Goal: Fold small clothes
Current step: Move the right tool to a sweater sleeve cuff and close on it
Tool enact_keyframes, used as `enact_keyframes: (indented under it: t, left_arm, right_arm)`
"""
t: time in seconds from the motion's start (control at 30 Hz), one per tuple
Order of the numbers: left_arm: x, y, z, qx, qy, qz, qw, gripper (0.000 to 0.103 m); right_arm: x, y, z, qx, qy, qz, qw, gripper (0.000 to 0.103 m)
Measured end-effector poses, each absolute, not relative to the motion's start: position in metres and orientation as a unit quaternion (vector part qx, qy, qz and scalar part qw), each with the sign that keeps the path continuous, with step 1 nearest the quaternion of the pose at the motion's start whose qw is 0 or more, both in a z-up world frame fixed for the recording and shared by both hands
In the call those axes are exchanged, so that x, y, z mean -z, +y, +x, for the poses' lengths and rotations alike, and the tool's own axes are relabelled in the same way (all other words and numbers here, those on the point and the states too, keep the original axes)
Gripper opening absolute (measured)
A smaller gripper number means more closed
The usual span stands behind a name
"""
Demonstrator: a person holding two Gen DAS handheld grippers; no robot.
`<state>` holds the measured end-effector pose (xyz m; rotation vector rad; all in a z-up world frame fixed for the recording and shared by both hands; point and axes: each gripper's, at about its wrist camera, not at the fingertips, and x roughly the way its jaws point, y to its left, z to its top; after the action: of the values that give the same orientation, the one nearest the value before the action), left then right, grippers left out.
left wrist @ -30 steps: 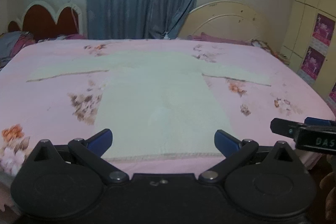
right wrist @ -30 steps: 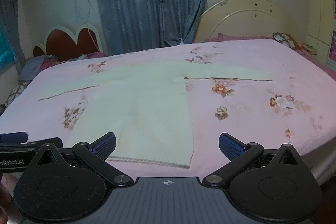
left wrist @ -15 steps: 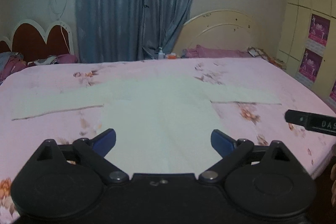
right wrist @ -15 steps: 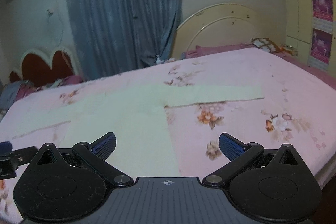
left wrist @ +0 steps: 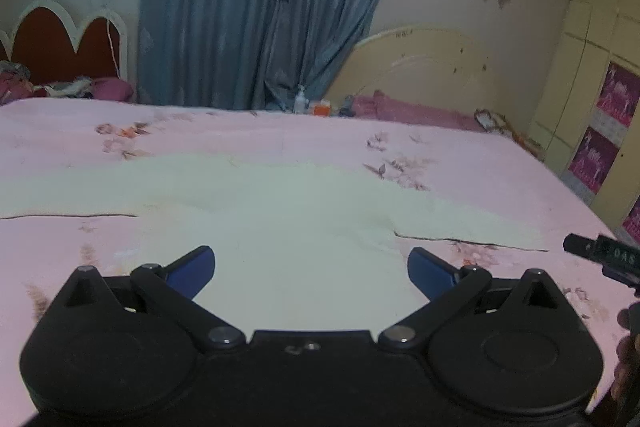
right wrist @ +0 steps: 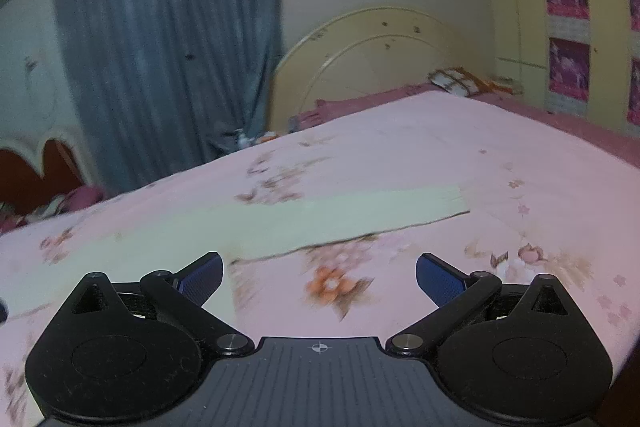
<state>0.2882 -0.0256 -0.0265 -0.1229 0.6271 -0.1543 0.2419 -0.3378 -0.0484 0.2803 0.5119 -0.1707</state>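
Note:
A pale cream long-sleeved sweater [left wrist: 280,211] lies flat on the pink floral bedspread [left wrist: 460,155], sleeves spread to both sides. My left gripper [left wrist: 311,267] hovers open over the sweater's body, its blue fingertips [left wrist: 192,265] wide apart with nothing between them. In the right wrist view the sweater's right sleeve [right wrist: 360,213] stretches across the middle. My right gripper [right wrist: 319,275] is open above the bedspread just in front of that sleeve, near the armpit. The right gripper's tip [left wrist: 600,255] also shows at the right edge of the left wrist view.
A cream headboard [left wrist: 420,67] and a red scalloped headboard [left wrist: 60,47] stand behind the bed, with blue curtains [left wrist: 248,7] between them. Small bottles [left wrist: 304,103] sit at the far edge. Yellow wardrobes with pink posters [right wrist: 568,39] line the right wall.
Both grippers have moved forward over the bed; the hem has dropped out of view. The right gripper has swung right toward the right sleeve. Both stay open.

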Motion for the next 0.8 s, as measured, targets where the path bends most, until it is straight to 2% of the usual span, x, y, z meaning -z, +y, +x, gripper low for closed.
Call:
enact_keyframes:
  t: [0.03,0.07,0.1,0.47,0.5,0.57,0.77,0.8]
  left_arm:
    - [0.030,-0.033,0.300,0.072,0.314,-0.057,0.945,0.095]
    - [0.032,-0.040,0.310,0.064,0.316,-0.050,0.945,0.095]
    - [0.034,-0.047,0.321,0.055,0.316,-0.042,0.946,0.095]
    - [0.080,-0.100,0.417,-0.004,0.369,-0.007,0.929,0.096]
    - [0.084,-0.103,0.421,-0.007,0.375,-0.004,0.927,0.096]
    - [0.090,-0.106,0.426,-0.009,0.384,0.000,0.923,0.096]
    - [0.097,-0.113,0.439,-0.017,0.397,0.003,0.918,0.096]
    - [0.096,-0.115,0.441,-0.017,0.398,0.005,0.917,0.096]
  right_arm:
    - [0.054,-0.349,0.255,0.087,0.257,0.146,0.952,0.090]
    - [0.062,-0.366,0.273,0.090,0.268,0.162,0.945,0.065]
    - [0.068,-0.379,0.287,0.096,0.274,0.176,0.941,0.059]
    - [0.150,-0.512,0.389,0.169,0.302,0.277,0.896,0.058]
    - [0.157,-0.519,0.393,0.173,0.306,0.284,0.892,0.057]
    - [0.170,-0.531,0.398,0.182,0.316,0.294,0.884,0.047]
    - [0.177,-0.543,0.403,0.180,0.301,0.305,0.885,0.047]
    - [0.177,-0.544,0.405,0.181,0.299,0.306,0.886,0.043]
